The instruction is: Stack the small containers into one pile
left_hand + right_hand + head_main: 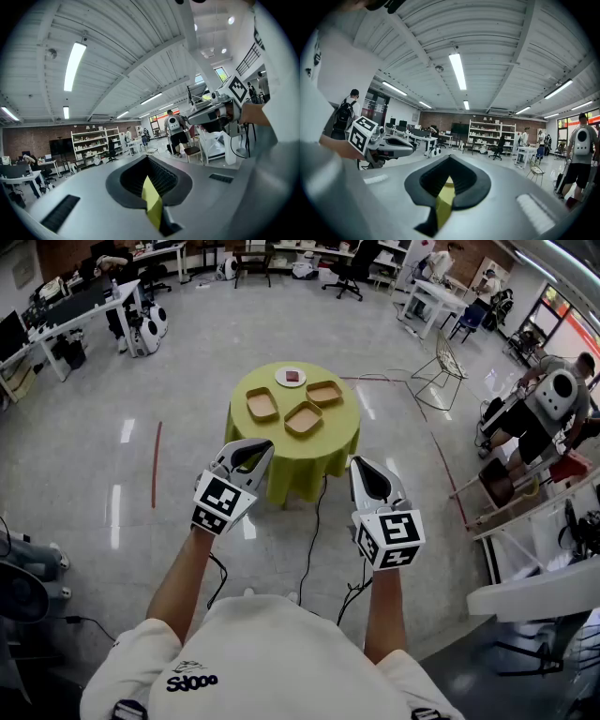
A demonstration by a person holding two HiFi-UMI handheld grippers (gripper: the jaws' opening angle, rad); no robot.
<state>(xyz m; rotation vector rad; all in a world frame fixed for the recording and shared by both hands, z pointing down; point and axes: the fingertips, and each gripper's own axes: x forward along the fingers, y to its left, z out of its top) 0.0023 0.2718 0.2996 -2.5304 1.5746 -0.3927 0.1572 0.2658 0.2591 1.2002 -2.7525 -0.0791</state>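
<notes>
Three small tan containers lie apart on a round table with a yellow-green cloth: one at the left, one at the back right, one in front. Behind them a white plate carries a dark red piece. My left gripper and right gripper hang side by side over the floor, short of the table's near edge. Both are shut with nothing held. In the left gripper view the jaws meet, as they do in the right gripper view; only a sliver of yellow cloth shows below them.
Black cables run across the floor from under the table toward me. A wire chair stands at the back right. A person with a white backpack bends over at the right. Desks line the far left.
</notes>
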